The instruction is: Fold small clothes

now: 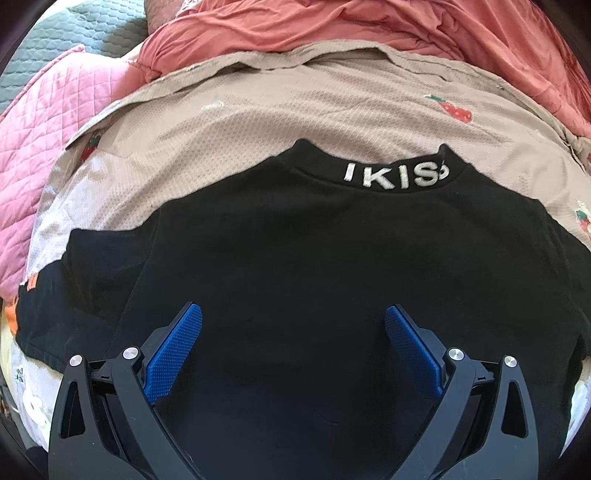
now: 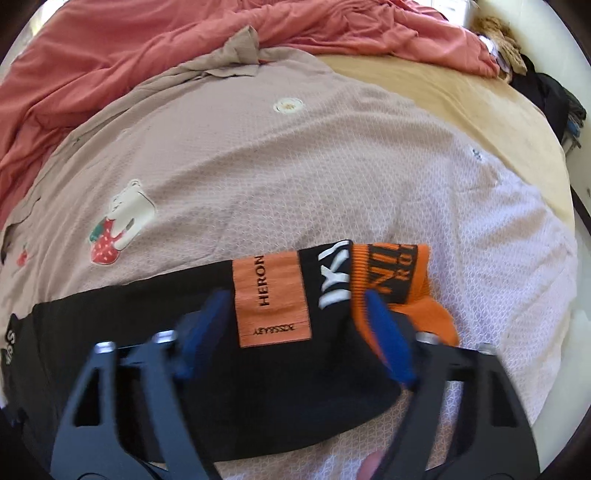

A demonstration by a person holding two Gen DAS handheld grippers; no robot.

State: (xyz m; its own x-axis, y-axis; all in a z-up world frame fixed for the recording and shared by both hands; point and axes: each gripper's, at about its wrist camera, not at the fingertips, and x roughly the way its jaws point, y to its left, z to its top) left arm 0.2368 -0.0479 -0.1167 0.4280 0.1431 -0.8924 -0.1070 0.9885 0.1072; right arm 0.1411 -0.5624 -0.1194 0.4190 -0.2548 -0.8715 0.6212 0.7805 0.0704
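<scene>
A small black T-shirt [image 1: 314, 266] lies spread on a beige strawberry-print sheet [image 1: 258, 122], its collar with white letters [image 1: 397, 176] at the far side. My left gripper [image 1: 293, 321] is open just above the shirt's body, blue pads apart. In the right wrist view the same shirt [image 2: 258, 387] shows an orange label [image 2: 271, 299] and an orange cuff [image 2: 402, 273]. My right gripper [image 2: 297, 306] is open with its pads on either side of the label and sleeve end, holding nothing; the view is blurred by motion.
A rumpled coral-red blanket [image 1: 332, 33] lies behind the sheet, also in the right wrist view [image 2: 110, 66]. A pink quilt [image 1: 48, 136] is at left. A tan mattress surface [image 2: 461, 107] and dark items [image 2: 554, 96] lie at far right.
</scene>
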